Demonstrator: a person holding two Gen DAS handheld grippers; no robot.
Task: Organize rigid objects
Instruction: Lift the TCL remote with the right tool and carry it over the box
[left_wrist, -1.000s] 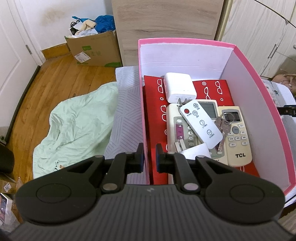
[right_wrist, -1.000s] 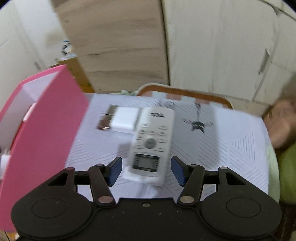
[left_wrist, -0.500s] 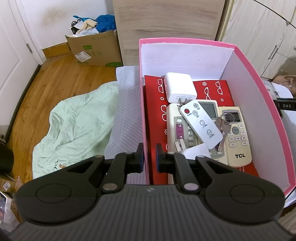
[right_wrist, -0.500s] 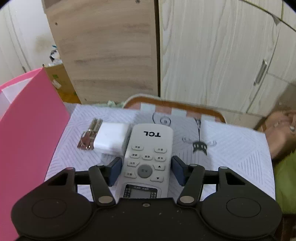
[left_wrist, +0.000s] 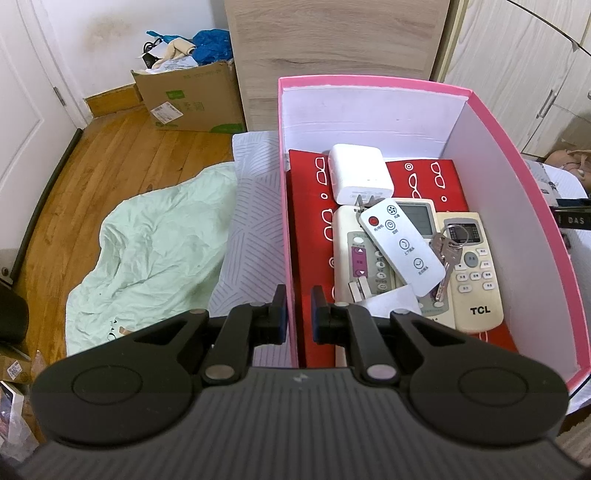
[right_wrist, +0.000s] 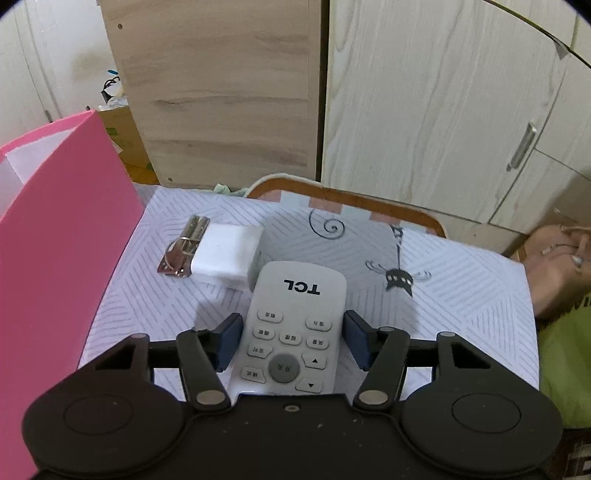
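Observation:
My left gripper (left_wrist: 297, 314) is shut on the left wall of the pink box (left_wrist: 369, 83), one pad on each side. Inside lie a white charger (left_wrist: 358, 177), a slim white remote (left_wrist: 402, 251), a bunch of keys (left_wrist: 447, 254) and a beige TCL remote (left_wrist: 476, 280) on a red booklet (left_wrist: 314, 221). In the right wrist view a white TCL remote (right_wrist: 299, 295) lies flat on the patterned sheet (right_wrist: 461, 295). My right gripper (right_wrist: 293, 339) stands open around its middle, pads close to both sides. Beyond it lie another white charger (right_wrist: 229, 254) and a second set of keys (right_wrist: 181, 251).
The pink box wall (right_wrist: 55, 240) stands just left of the right gripper. A person's hand (right_wrist: 554, 266) and green sleeve (right_wrist: 565, 362) are at the right. A green blanket (left_wrist: 155, 251) and cardboard box (left_wrist: 184, 99) lie on the wooden floor; cupboard doors (right_wrist: 424, 110) stand behind.
The right gripper has slid forward along the white TCL remote, so the remote's display is now hidden under the gripper body. The left gripper and the pink box have not moved.

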